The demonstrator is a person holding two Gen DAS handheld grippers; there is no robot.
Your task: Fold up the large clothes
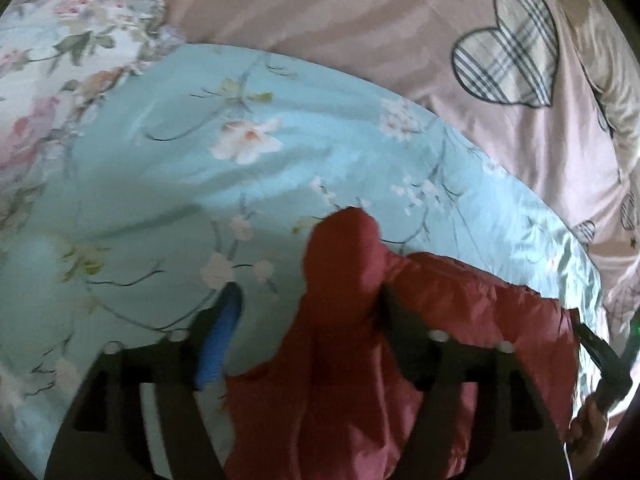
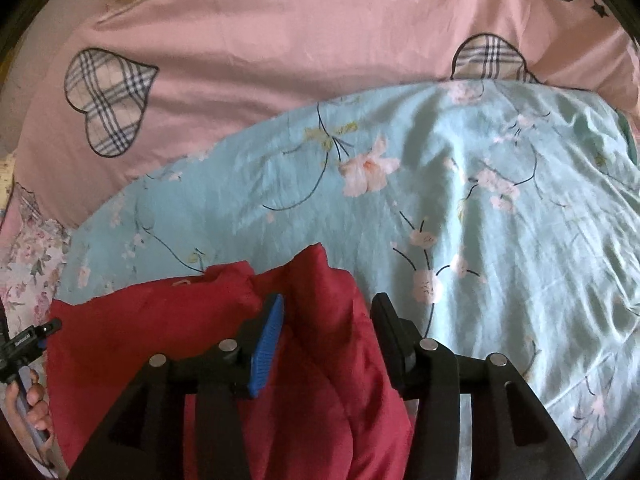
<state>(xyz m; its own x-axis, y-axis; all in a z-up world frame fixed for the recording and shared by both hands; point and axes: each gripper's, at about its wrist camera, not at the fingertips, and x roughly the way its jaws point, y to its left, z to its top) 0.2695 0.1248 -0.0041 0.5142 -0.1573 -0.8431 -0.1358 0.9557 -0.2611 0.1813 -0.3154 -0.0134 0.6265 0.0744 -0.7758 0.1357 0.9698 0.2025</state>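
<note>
Both grippers, left gripper (image 1: 310, 308) and right gripper (image 2: 328, 316), stand unclenched astride the padded red garment (image 2: 192, 320); lift clear before you regrasp it.

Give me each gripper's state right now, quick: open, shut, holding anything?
Left gripper: open, red garment bunched between the jaws, not pinched.
Right gripper: open, a fold of the same red garment between the jaws, not clamped.

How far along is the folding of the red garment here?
Done: the red garment lies doubled up on the blue floral sheet. In hand: the left gripper and right gripper both stand open, with a ridge of the garment between the fingers, unclamped. Left: further folds can't be judged; most of the garment is hidden.
</note>
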